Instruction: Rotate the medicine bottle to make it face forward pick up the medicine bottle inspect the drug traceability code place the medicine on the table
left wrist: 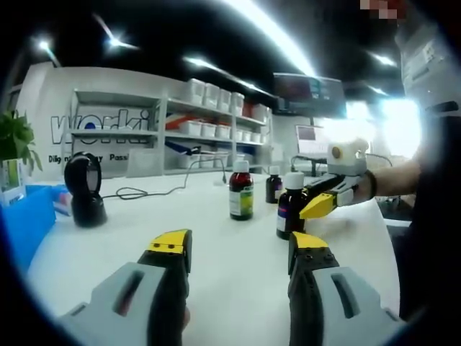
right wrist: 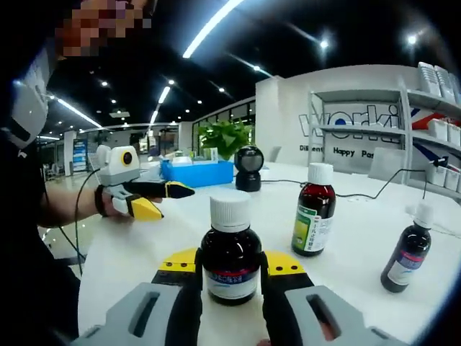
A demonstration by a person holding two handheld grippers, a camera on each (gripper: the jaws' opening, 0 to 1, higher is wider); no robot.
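Note:
A dark medicine bottle [right wrist: 230, 252] with a white cap and a blue-and-white label stands upright between my right gripper's [right wrist: 230, 269] jaws, which are shut on its sides. In the left gripper view the same bottle [left wrist: 290, 207] rests on the white table [left wrist: 216, 274] with the right gripper [left wrist: 311, 197] reaching in from the right. My left gripper [left wrist: 239, 245] hangs open above the table with nothing between its jaws, to the left of that bottle. It also appears in the right gripper view, where the left gripper [right wrist: 169, 202] is open and held by a hand.
A green-labelled bottle [right wrist: 313, 213] and a small dark bottle [right wrist: 407, 252] stand further back on the table. A black barcode scanner [left wrist: 85, 191] with a cable, a blue box [right wrist: 198, 173] and a plant [right wrist: 227, 137] sit at the far side. Shelves line the wall.

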